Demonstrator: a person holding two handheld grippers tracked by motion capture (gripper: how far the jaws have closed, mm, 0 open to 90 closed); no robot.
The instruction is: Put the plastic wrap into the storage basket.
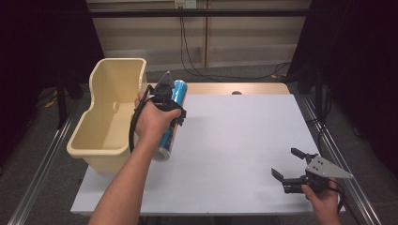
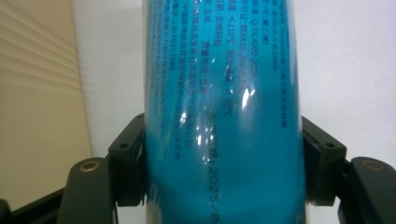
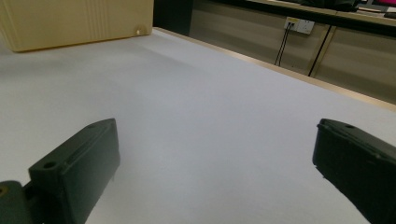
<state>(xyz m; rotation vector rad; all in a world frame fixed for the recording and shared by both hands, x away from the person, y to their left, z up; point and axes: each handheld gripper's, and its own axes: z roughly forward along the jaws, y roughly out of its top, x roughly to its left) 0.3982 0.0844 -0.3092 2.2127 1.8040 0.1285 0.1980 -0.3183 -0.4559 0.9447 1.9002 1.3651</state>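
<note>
One claw (image 1: 170, 104) clamping blue can (image 1: 172, 118), other claw (image 1: 287, 165) low, agape

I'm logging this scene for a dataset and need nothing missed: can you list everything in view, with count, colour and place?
Cylindrical can: one, shiny blue with dark print, held between the left gripper's jaws beside the bin.
Plastic bin: one, cream, at the table's left edge.
Table: one, white top with a wooden strip along the far edge.
Wall socket: one, white, on the far wall, with black cables hanging to the floor.
Left gripper: one, black, in the person's left hand, shut on the can.
Right gripper: one, black with a grey plate, at the near right of the table, jaws apart.
</note>
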